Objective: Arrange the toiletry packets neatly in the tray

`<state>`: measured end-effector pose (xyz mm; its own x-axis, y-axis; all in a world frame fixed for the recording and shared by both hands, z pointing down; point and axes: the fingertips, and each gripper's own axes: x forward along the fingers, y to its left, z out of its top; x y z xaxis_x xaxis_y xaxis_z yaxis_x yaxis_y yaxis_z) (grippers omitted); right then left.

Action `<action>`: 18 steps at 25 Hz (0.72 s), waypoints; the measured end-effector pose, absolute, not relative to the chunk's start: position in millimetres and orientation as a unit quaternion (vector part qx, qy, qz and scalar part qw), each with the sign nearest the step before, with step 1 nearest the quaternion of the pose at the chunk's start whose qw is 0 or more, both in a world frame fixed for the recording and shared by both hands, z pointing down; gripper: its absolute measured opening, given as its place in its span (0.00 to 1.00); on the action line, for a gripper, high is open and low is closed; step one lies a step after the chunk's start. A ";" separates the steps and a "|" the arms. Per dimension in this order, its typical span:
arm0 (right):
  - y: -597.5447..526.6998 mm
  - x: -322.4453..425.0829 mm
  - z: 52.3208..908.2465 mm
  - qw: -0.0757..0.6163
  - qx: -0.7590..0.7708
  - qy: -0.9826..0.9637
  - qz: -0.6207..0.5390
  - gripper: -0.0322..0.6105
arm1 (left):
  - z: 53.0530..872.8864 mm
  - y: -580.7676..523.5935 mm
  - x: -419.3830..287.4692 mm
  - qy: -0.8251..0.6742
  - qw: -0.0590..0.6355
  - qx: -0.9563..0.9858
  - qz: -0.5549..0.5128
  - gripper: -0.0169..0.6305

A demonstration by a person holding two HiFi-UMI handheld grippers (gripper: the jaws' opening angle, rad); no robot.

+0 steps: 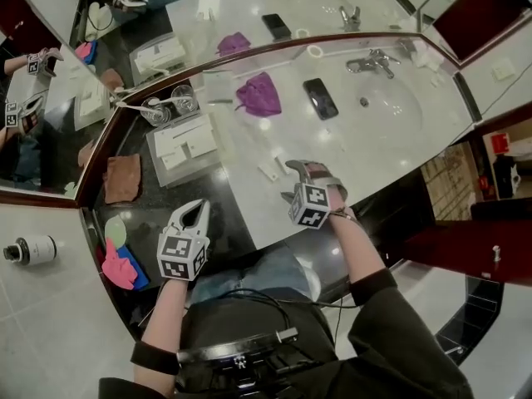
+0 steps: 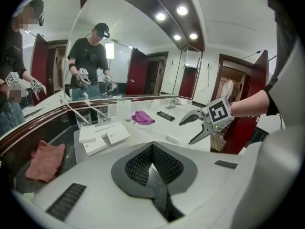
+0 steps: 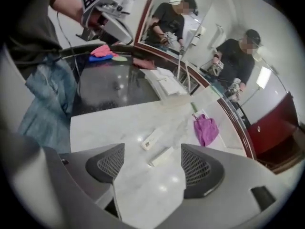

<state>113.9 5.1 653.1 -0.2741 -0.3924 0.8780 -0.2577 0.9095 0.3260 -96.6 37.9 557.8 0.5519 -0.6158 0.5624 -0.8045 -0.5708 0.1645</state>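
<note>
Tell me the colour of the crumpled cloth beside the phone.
Purple. The cloth shows best in the head view.

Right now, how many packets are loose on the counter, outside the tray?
2. Both lie side by side on the white counter ahead of the right gripper: one packet, the other nearer its jaws. More could be hidden under the gripper.

Purple cloth (image 1: 258,94) beside black phone (image 1: 320,98)

head view: overhead, steeply down on marble counter (image 1: 374,156)
left gripper view: low, facing mirror (image 2: 133,46)
right gripper view: close over counter (angled down)
shared: tray (image 1: 189,171), purple cloth (image 1: 259,95), all three
</note>
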 end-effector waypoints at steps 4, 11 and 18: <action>-9.6 123.3 670.1 0.595 0.130 -0.787 -0.101 0.69 | 565.9 38.4 -85.9 -0.414 0.215 0.853 0.234 0.03; -24.2 132.4 702.3 0.613 0.034 -0.781 -0.112 0.70 | 576.9 29.4 -65.4 -0.422 0.230 0.843 0.241 0.03; -30.9 132.8 735.3 0.616 -0.052 -0.780 -0.098 0.70 | 579.9 17.3 -55.0 -0.450 0.238 0.827 0.239 0.03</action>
<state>132.8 -30.9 735.3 -0.2352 -0.0401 0.9711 0.2009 0.9756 0.0889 -55.0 17.3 579.9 0.4802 -0.6301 0.6102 -0.8582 -0.4812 0.1785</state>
